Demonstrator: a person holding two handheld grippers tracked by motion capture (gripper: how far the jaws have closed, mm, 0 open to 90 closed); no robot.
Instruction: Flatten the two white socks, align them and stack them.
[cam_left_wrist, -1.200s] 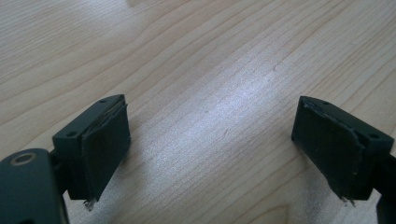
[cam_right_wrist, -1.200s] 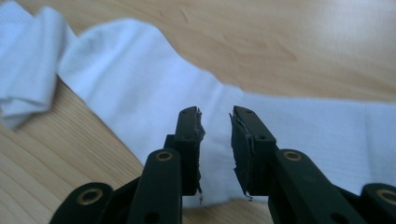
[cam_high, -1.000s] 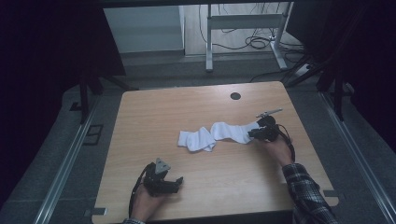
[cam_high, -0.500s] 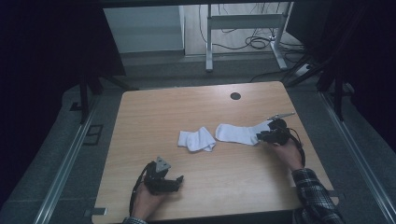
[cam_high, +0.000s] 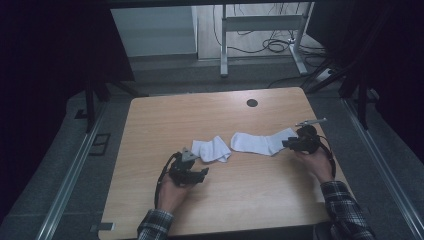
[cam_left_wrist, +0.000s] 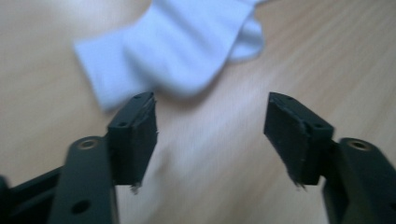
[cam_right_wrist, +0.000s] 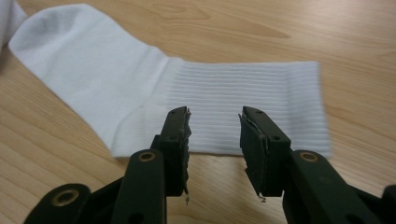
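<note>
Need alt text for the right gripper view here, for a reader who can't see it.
A white sock lies flat on a wooden table, its ribbed cuff nearest the camera. The right gripper points at the cuff's near edge, its two black jaws parted with a narrow gap and nothing between them. The sock's smooth foot part runs away to the upper left.

Two white socks (cam_high: 264, 142) (cam_high: 212, 149), one ribbed, lie on the light wood-grain surface (cam_high: 165, 120); fingers (cam_right_wrist: 177, 140) black, sleeves (cam_high: 345, 202) plaid.
</note>
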